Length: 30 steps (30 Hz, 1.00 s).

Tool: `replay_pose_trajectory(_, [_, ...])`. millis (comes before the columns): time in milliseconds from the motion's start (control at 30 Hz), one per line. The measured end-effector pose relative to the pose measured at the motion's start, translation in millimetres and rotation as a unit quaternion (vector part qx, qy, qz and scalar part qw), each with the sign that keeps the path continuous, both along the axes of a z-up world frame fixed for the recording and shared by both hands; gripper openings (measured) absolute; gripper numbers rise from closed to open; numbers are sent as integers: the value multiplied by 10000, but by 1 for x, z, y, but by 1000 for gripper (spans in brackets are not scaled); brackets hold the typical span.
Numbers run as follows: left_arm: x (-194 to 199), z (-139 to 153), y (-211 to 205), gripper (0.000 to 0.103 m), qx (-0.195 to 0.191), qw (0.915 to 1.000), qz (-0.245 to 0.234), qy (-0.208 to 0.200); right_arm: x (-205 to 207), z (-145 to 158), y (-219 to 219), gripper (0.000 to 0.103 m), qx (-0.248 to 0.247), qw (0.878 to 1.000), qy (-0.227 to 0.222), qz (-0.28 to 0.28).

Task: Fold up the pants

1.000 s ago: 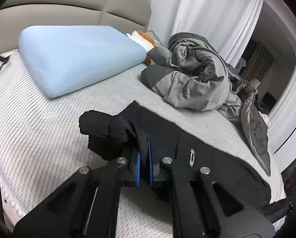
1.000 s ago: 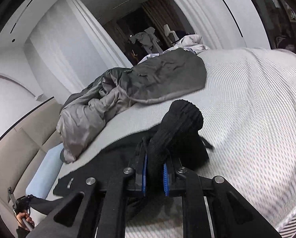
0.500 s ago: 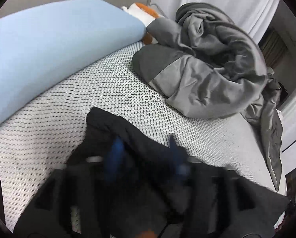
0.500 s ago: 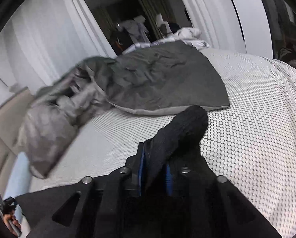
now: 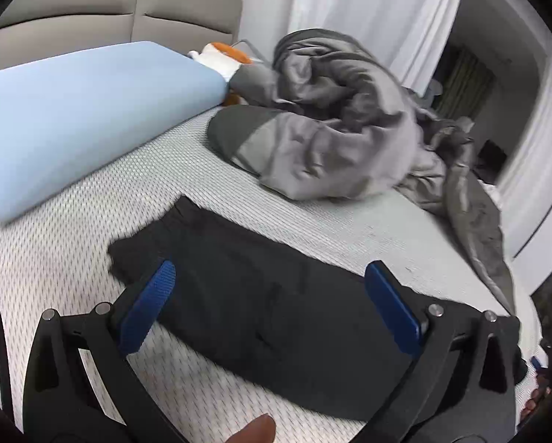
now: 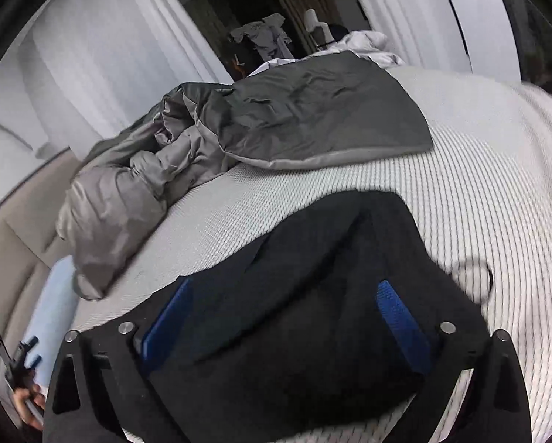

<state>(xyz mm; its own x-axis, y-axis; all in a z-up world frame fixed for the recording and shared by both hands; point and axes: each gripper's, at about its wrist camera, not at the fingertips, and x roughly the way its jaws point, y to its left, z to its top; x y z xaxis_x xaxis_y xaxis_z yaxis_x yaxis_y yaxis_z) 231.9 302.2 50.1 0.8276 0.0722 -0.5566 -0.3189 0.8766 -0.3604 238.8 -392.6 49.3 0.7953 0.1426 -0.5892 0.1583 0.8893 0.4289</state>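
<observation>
The black pants [image 5: 268, 306] lie folded flat in a long band on the white mesh bed cover [image 5: 65, 258]. My left gripper [image 5: 272, 295] is open, its blue pads wide apart above one end of the pants, holding nothing. The pants also show in the right wrist view [image 6: 331, 277]. My right gripper [image 6: 287, 313] is open too, its blue pads spread over the other end, empty.
A light blue pillow [image 5: 87, 110] lies at the head of the bed by the beige headboard [image 5: 102, 11]. A crumpled grey quilt [image 5: 331, 129] lies just beyond the pants, also in the right wrist view [image 6: 276, 122]. A plush toy [image 5: 224, 59] sits behind the pillow.
Both grippers were shut on ends of the pants a second ago; both have opened and let go. The pants now lie flat on the bed.
</observation>
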Motion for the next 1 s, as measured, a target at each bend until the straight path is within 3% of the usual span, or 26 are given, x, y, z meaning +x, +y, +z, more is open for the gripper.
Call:
replay_pose_trajectory(167, [-41,-24,-40,97,-562,9983,-90,99,-48,-21,-6,101,820,9965,90,-108])
replay_pose_trajectory(333, [-49,-64,-77,66,-1216,9891,-556,620,-75,-39,0,101,1209,9919,235,304])
replay_pose_trajectory(433, [-43,-84,-99,60,-1689,9788,-921,700,-79,-46,-1,101,1443,9875,361,521])
replay_pose_trajectory(533, [-21,-99,-115,43,-1731,9745,-1046,968,-79,-51,-10,101,1695,9835,399,492])
replay_pose_trajectory(700, [13,-128,-113,37,-2083,9644,-746,1447,-75,-62,-21,101,1843,9796,655,458])
replay_pose_trajectory(867, [-13,-119,-118,38,-1975,9677,-611,1445,-75,-64,-26,101,1779,9794,790,527])
replay_pose_trajectory(1000, [-25,-124,-112,41,-2150,9633,-596,1492,-75,-65,-28,101,1752,9794,878,497])
